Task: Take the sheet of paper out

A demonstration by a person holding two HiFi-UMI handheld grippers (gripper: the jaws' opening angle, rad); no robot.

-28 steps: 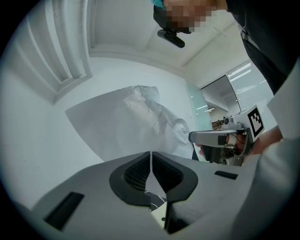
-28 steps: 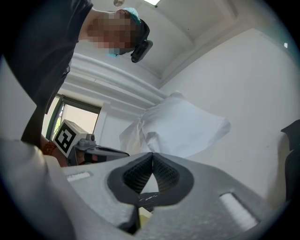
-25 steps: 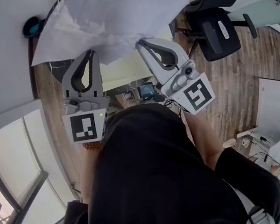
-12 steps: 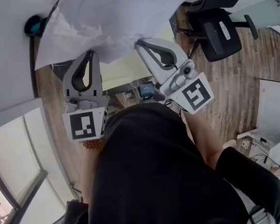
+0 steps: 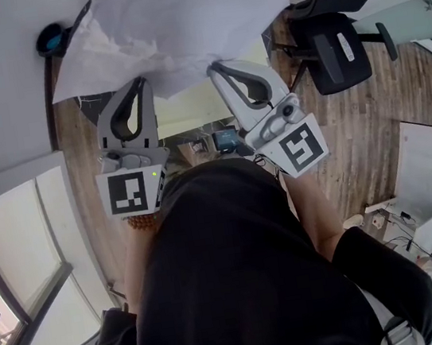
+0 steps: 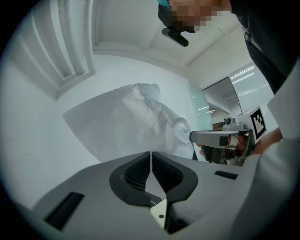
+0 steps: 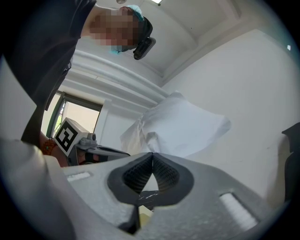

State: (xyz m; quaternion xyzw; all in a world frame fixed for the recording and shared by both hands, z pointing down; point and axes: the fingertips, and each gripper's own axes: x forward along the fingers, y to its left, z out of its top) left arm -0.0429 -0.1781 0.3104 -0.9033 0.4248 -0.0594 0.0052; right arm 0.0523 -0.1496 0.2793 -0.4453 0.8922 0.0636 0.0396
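A large white sheet of paper (image 5: 177,21), creased and crumpled on its left side, hangs in the air at the top of the head view. My left gripper (image 5: 140,81) is shut on its lower edge. My right gripper (image 5: 215,66) is shut on the same edge further right. In the left gripper view the sheet of paper (image 6: 126,124) rises from the closed left gripper (image 6: 150,153). In the right gripper view the sheet of paper (image 7: 180,124) stands up from the closed right gripper (image 7: 151,153), with its crumpled part to the left.
A black office chair (image 5: 339,25) stands on the wooden floor at the upper right. White wall and a window frame (image 5: 17,237) fill the left. A dark round object (image 5: 50,40) sits at the top left. The person's dark torso (image 5: 240,277) fills the lower middle.
The sheet and both grippers have barely shifted; the paper's top right corner sits very slightly further right than half a second ago.
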